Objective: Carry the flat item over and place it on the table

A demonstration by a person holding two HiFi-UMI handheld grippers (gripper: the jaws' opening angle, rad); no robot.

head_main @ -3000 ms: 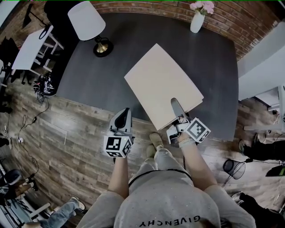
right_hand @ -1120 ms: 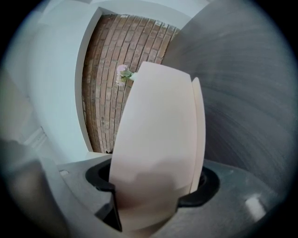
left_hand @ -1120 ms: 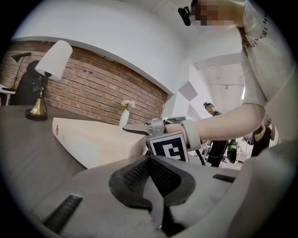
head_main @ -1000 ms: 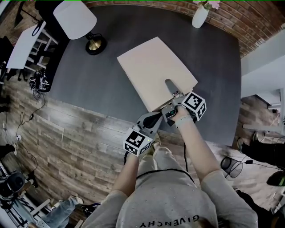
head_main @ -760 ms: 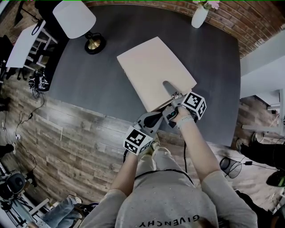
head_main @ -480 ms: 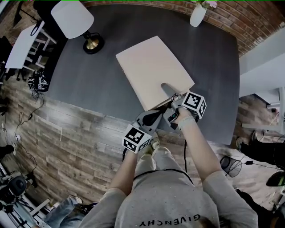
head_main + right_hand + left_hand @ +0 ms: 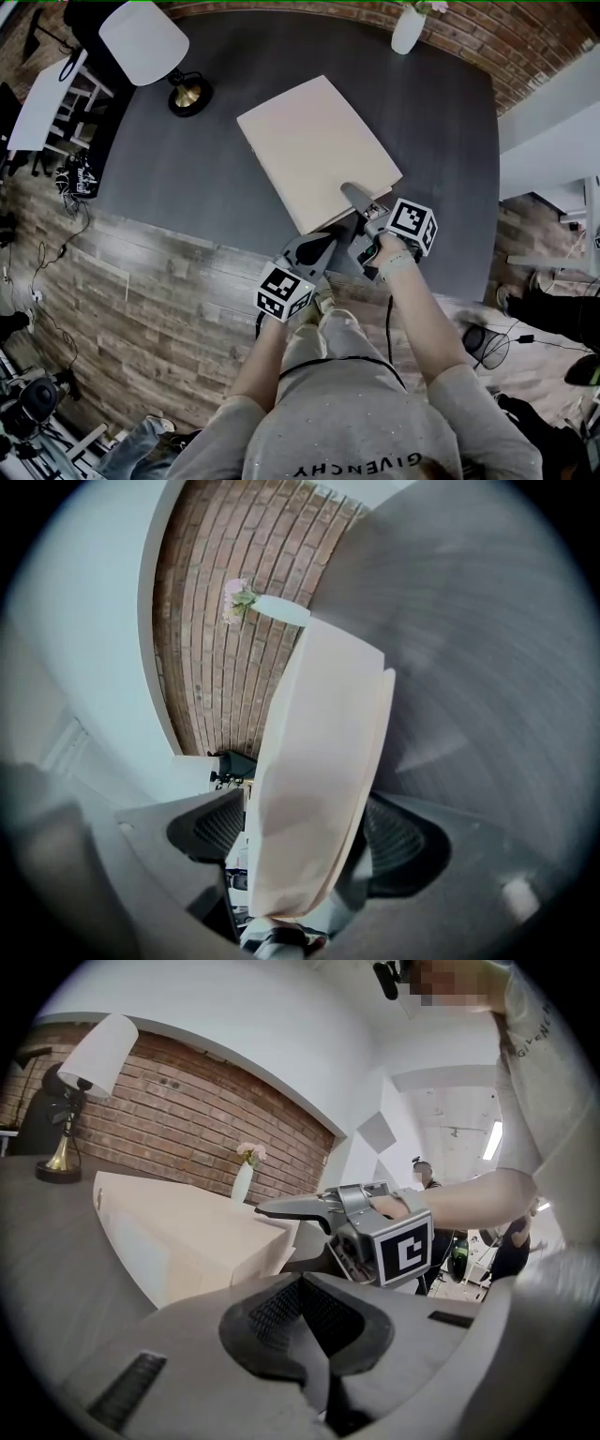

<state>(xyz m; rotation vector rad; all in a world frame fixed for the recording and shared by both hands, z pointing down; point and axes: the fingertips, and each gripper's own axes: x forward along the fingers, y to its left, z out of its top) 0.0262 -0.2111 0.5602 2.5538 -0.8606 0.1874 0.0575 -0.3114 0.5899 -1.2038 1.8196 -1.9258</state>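
- Lying on the dark table [image 7: 187, 178], well in from the far edge, with one corner close to the front edge: the flat item [image 7: 319, 150], pale beige and plain.
- Straddling that near corner with jaws spread to the full: the right gripper [image 7: 356, 200], one jaw above the item and one below. Pads standing off both faces in the right gripper view, so no pinch on it.
- Most likely spread this way to let go once the item is down. Lower jaw underneath, so perhaps propping the near corner a little off the top; hard to confirm from here.
- Pressed together on nothing: the jaws of the left gripper [image 7: 321, 246], held low at the front edge of the table, pointing toward the right gripper and just beside it, apart from the item.
- Probably parked there to keep out of the way, or to stand ready to steady the item's edge.
- Left to do, as a judgement: draw the right gripper straight back toward the body, freeing the lower jaw without dragging the item along.
- Also on the table: a lamp [image 7: 143, 42] with a white shade at the far left corner and a white vase [image 7: 407, 31] of flowers at the far edge by the brick wall [image 7: 534, 42], both well apart from the item.
- Nothing on the table between the item and the two grippers. Behind them only wooden floor [image 7: 141, 300] and the person's own shoe [image 7: 325, 298].
- Closest thing to the way back out: the left gripper, near enough to call for some care.
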